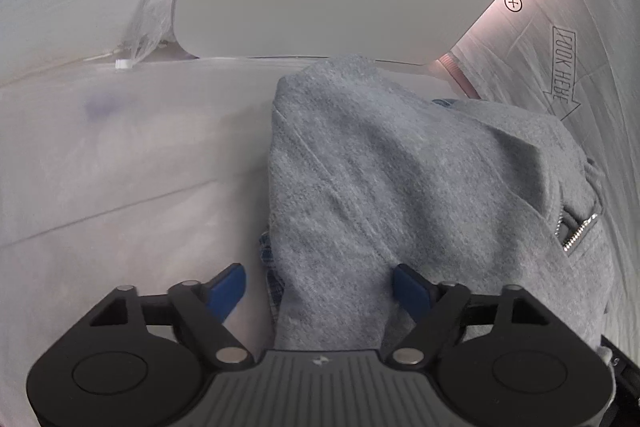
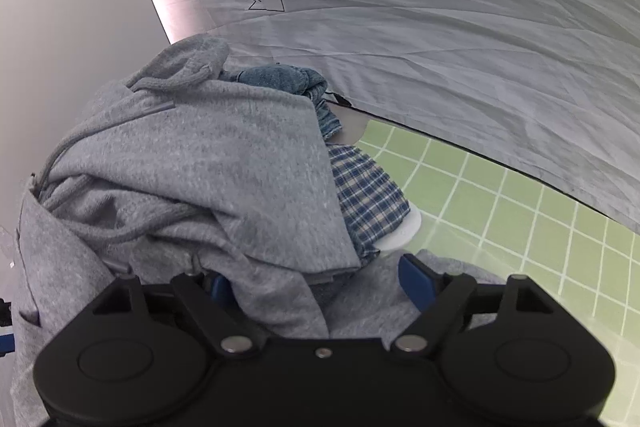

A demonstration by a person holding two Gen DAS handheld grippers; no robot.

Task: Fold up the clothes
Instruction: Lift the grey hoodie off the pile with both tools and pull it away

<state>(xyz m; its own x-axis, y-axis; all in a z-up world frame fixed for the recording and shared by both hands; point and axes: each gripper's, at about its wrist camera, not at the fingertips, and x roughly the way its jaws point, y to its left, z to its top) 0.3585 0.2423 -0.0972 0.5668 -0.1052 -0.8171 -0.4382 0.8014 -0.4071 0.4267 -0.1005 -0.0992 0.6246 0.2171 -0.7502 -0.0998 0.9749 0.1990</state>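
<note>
Grey hoodie [image 2: 192,167] bunched between both grippers' spread fingers [image 1: 412,287].

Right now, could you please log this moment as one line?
left hand-held gripper: open | right hand-held gripper: open | grey zip hoodie: heaped
</note>
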